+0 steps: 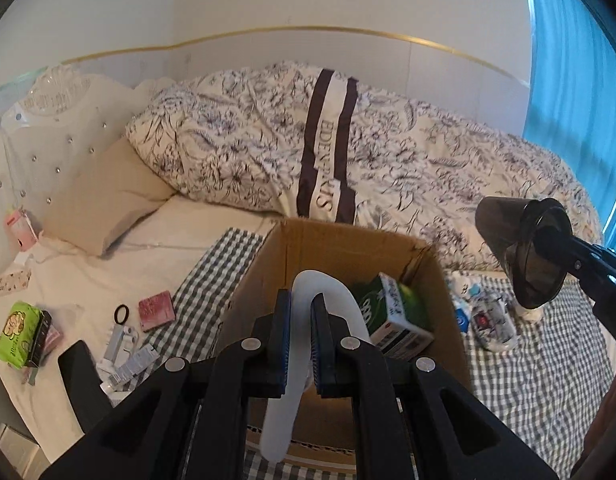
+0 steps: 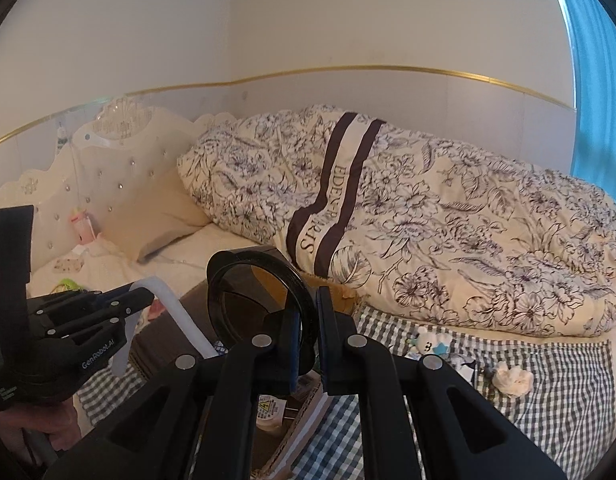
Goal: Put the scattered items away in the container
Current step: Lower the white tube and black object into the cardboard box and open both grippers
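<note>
So the left tongs (image 1: pixel 301 312) are clamping a white curved plastic piece (image 1: pixel 327 292), kind of a bent hook shape, and it's hanging right over the open cardboard box (image 1: pixel 268 264) sitting on the bed. Jaws are squeezed narrow on it, with the long end of the piece trailing down between the fingers toward the camera.

The right tongs (image 2: pixel 308 320) are pinching the rim of a dark smoky plastic cup (image 2: pixel 252 300), a cone-ish tinted thing, holding it tilted on its side with the open mouth facing the camera. From the left wrist view it's sitting up and to the right of the box, above the gingham cloth (image 1: pixel 539 360), not over the box opening.

Inside the box there's a green and white carton (image 1: pixel 391 312) lying against the right wall.

Stuff lying around outside: a couple of small bottles (image 1: pixel 487 320) just right of the box on the cloth, a pink square pack (image 1: pixel 157 309), a black ring (image 1: pixel 122 314), some small tubes (image 1: pixel 128 348) and a green packet (image 1: pixel 18 332) off to the left on the white sheet. A crumpled tissue (image 2: pixel 511 378) is sitting on the gingham at the right. Floral duvet (image 1: pixel 387 148) is bunched up behind the box
</note>
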Motion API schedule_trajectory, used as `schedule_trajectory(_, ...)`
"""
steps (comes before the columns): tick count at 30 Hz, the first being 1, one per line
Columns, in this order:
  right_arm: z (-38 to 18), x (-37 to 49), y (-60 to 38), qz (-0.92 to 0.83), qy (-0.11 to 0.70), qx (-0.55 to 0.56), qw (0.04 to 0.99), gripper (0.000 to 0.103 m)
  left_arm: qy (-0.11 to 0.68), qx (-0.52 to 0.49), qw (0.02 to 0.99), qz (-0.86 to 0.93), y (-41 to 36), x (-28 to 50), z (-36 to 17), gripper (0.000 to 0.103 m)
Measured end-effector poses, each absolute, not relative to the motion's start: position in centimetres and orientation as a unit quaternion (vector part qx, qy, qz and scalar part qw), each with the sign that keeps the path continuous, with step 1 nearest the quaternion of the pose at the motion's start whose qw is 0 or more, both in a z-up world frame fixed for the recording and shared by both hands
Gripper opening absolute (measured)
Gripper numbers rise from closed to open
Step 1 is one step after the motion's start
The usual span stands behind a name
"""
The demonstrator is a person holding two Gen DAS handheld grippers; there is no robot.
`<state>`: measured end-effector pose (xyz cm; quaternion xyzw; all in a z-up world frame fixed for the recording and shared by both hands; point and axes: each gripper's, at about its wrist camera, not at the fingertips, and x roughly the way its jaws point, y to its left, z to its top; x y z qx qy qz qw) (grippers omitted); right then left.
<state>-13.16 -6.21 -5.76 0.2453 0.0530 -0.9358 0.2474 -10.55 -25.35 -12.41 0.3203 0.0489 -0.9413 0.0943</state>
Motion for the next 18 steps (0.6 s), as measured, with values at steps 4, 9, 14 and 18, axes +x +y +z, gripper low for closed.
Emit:
schedule_trajectory(4,-7.4,-14.2,-7.6,-0.929,0.06,0.262,0.255,0.007,0.05,0.337,0.094,-0.935,-25.9,-11.6,-13.8,0.008)
schedule_trajectory(9,-9.5,-15.5,-9.4,-0.919,0.07,0.286,0.263,0.007,0.057,0.363,0.09,-0.926,-26.7,-13.0,-15.9,0.008)
schedule_trajectory(14,-11.6,-16.6,-10.4,-0.911,0.077,0.305,0.267,0.007,0.066,0.379,0.087,-0.919,-27.2,-13.9,-17.4,0.009)
schedule_trajectory(18,-12.9,-17.2,-11.0,-0.906,0.081,0.317,0.27,0.007,0.069,0.388,0.089,-0.915,-27.3,-14.3,-18.3,0.012)
